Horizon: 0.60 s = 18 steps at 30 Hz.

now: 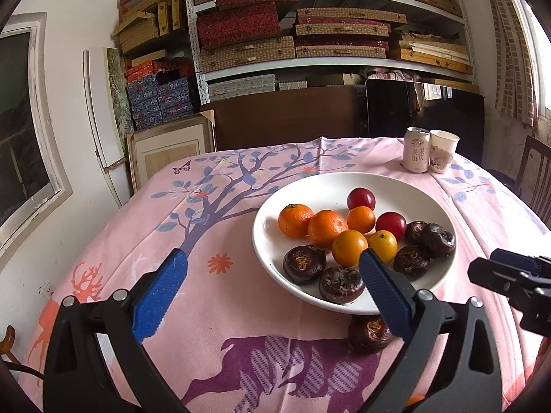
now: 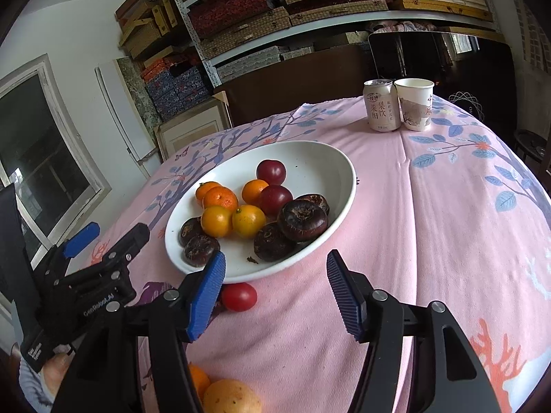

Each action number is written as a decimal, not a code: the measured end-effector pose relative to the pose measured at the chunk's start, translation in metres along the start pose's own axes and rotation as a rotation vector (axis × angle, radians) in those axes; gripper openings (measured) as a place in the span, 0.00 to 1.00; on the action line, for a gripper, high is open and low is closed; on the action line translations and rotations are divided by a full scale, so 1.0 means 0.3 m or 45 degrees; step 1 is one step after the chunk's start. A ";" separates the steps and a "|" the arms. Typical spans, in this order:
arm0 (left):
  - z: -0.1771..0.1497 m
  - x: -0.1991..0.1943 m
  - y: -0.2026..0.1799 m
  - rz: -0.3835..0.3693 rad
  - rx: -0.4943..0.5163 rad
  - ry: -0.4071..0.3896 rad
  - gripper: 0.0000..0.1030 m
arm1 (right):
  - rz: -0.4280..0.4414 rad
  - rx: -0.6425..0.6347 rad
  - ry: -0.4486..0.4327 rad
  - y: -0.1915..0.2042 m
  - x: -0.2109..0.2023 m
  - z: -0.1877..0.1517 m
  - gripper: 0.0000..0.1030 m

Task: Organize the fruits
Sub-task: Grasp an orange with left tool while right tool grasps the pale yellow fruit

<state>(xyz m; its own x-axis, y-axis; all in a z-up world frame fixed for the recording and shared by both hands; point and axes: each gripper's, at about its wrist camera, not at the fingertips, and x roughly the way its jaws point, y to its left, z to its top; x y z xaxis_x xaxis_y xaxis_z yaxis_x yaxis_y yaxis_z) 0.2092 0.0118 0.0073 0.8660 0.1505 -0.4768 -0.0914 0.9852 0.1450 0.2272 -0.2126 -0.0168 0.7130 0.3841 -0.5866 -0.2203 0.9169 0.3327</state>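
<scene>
The right wrist view shows me that most fruit already lies in the wide white ceramic plate point(image 2: 339, 172): small orange mandarins point(image 2: 220, 199), dark red plums point(image 2: 271, 171) and dark brown water chestnuts point(image 2: 302, 221), loosely grouped by kind. I judge the task as mostly done, but some pieces are still outside. A small red round fruit point(image 2: 239, 296) lies on the pink printed tablecloth point(image 2: 430, 223) just beside the near rim of the plate, and orange fruits point(image 2: 231, 397) sit at the bottom edge of this view. My right gripper point(image 2: 275, 287) holds nothing and its jaws stand wide; the red fruit is near its left blue finger, not between the jaws. In the left wrist view, one dark brown water chestnut point(image 1: 369, 334) rests on the cloth by the plate rim. My left gripper point(image 1: 272, 275) is also wide and empty, and this chestnut lies low beside its right finger.
</scene>
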 end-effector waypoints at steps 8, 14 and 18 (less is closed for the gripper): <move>-0.006 -0.013 -0.010 0.041 0.025 -0.022 0.95 | 0.035 -0.070 0.028 0.031 -0.069 -0.093 0.66; -0.008 -0.023 0.001 0.060 0.020 -0.038 0.95 | 0.061 -0.092 0.084 0.035 -0.095 -0.151 0.68; -0.010 -0.022 0.027 0.029 0.003 -0.006 0.95 | 0.089 -0.117 0.161 0.051 -0.092 -0.187 0.69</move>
<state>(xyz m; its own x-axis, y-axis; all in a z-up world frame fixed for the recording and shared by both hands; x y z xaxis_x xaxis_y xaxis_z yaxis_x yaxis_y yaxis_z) 0.2012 0.0190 0.0090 0.8662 0.1722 -0.4690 -0.1098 0.9814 0.1575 0.1669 -0.2032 -0.0370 0.6056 0.4525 -0.6546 -0.3305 0.8913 0.3104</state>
